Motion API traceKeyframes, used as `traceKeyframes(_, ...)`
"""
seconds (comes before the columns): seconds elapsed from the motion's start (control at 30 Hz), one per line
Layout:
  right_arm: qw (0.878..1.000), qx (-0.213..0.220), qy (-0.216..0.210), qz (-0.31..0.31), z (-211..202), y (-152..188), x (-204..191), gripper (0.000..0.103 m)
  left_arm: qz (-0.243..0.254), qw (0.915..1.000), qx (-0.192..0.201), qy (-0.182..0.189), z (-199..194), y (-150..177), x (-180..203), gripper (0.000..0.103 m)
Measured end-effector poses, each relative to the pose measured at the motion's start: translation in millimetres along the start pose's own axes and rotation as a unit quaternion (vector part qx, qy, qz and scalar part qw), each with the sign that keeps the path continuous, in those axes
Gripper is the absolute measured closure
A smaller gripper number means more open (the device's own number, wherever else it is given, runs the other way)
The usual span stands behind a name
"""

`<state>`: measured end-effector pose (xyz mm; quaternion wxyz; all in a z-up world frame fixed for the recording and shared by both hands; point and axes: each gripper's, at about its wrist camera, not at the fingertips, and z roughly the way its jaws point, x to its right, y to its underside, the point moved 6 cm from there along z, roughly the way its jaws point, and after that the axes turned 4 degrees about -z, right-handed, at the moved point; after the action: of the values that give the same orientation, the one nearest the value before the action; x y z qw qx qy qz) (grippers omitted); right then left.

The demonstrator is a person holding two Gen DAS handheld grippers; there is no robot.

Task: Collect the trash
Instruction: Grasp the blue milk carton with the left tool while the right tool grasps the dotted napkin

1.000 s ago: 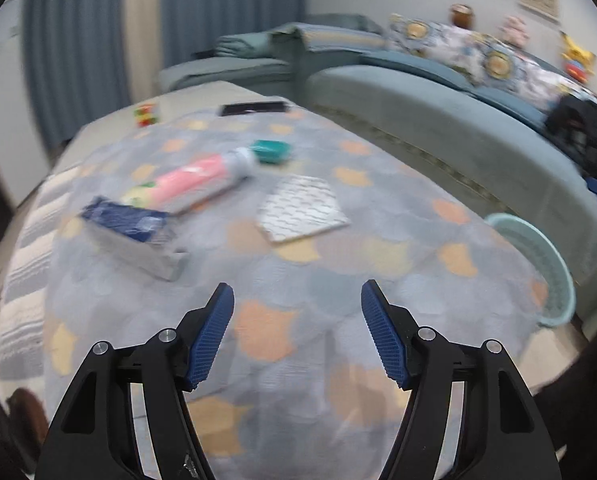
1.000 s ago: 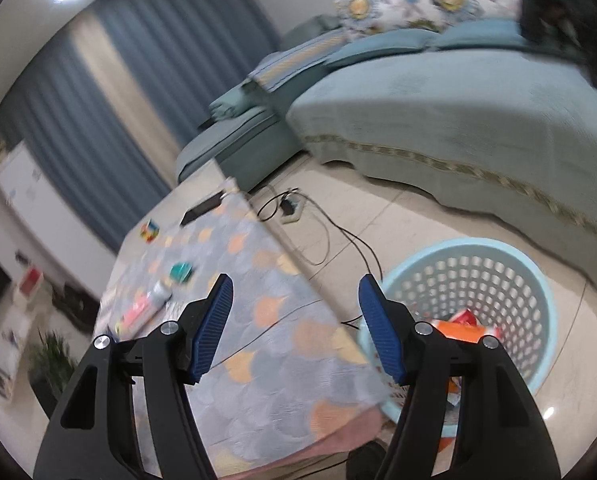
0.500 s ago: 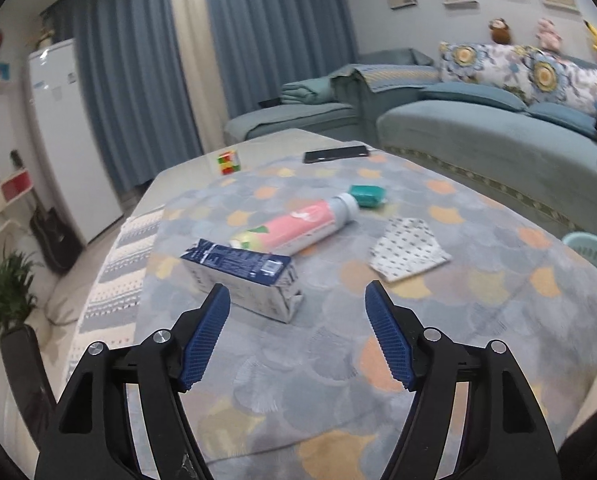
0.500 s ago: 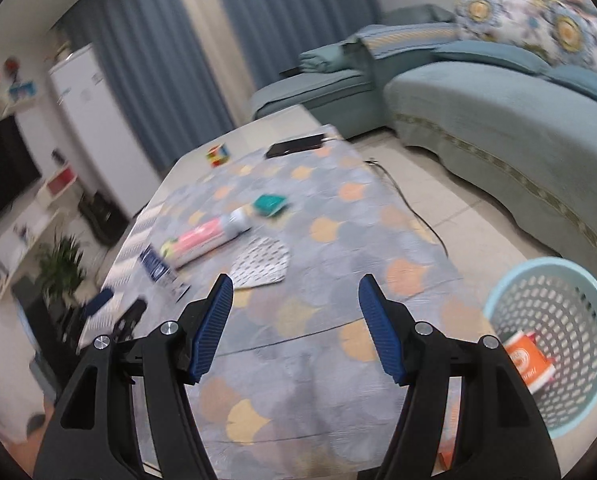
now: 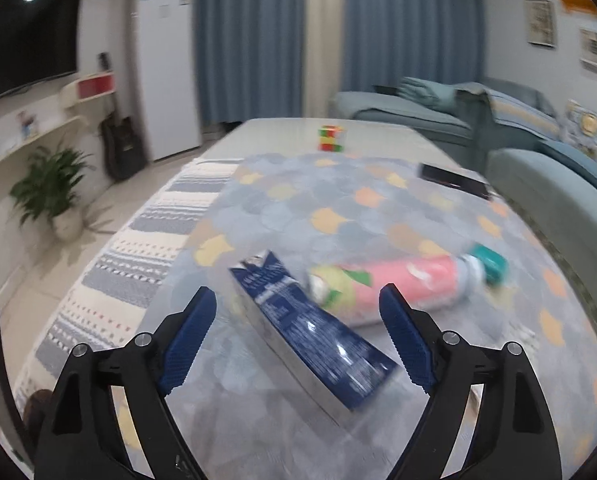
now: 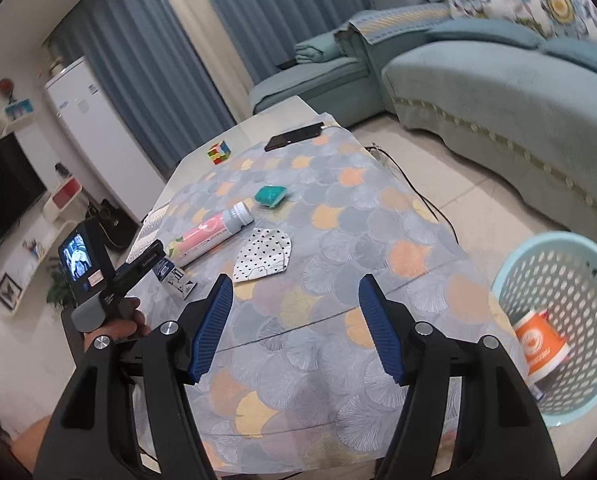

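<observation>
Left wrist: closed in on dark-blue rectangular carton [image 5: 310, 332] since half a second ago, left gripper [image 5: 298, 340] spread wide astride it, untouched; pick looks next.

Right wrist: swung back over patterned tablecloth [image 6: 338, 240], right gripper [image 6: 294, 328] wide, empty; pale-blue perforated plastic basket [image 6: 558, 276] nearby right.

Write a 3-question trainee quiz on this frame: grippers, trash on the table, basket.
1. True or false: the left gripper is shut on the blue carton.
2. What already lies in the light blue basket?
3. Which is nearest the pink bottle: A) the phone B) the cube C) the teal cap?

Key: 1. False; it is open, as is the right gripper. 2. An orange cup. 3. C.
</observation>
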<state>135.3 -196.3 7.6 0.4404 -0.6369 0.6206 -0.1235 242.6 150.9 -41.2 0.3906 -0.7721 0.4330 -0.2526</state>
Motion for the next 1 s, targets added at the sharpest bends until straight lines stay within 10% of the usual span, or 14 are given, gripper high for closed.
traceKeyframes(0.33,0.999,-0.010,0.009,-0.036,17,2,-22,0.041,-0.008,0.9981,-0.060,-0.006,41,14,-4,0.018)
traceKeyframes(0.53,0.994,0.006,0.028,-0.106,31,-11,-59,0.036,-0.049,0.9843,-0.145,0.088,60,29,-2,0.021)
traceKeyframes(0.67,0.989,-0.020,0.016,-0.146,60,-20,-79,0.035,-0.021,0.9862,-0.145,0.076,50,26,-8,0.069)
traceKeyframes(1.0,0.978,-0.119,0.073,-0.153,203,-19,-74,0.034,0.045,0.9893,-0.067,0.121,-49,-1,-20,0.070)
